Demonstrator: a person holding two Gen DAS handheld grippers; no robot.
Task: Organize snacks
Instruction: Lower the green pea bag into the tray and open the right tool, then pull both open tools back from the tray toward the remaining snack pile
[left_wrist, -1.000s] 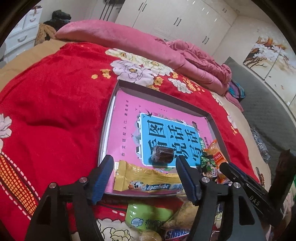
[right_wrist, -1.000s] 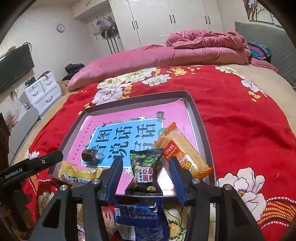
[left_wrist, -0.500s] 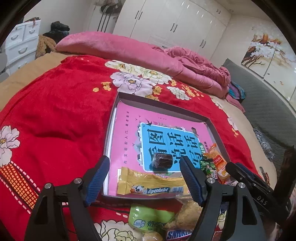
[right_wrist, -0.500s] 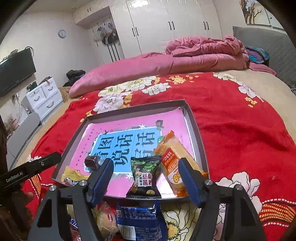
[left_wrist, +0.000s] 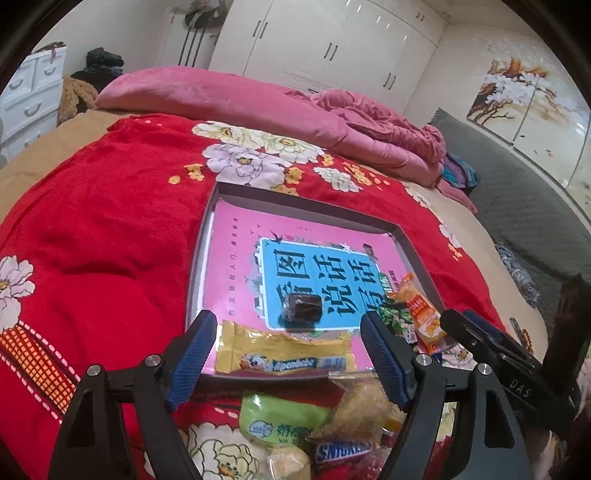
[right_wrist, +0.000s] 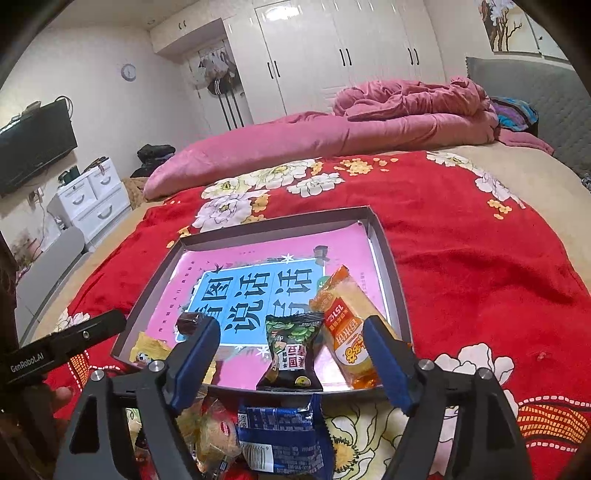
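The left hand-held gripper (left_wrist: 286, 354) is wide and empty, just over the yellow bar (left_wrist: 284, 356) lying in the tray (left_wrist: 317, 205) on the bed (left_wrist: 92, 229). The right hand-held gripper (right_wrist: 291, 363) is opening, pads clear of the green packet (right_wrist: 293, 350) resting between them at the tray's near edge.

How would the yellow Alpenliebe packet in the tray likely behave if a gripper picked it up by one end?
The yellow Alpenliebe packet is long, flat and crinkled, so it probably sags. Its glossy film may slip between pads. It looks light and, lying flat in the tray, unlikely to roll.
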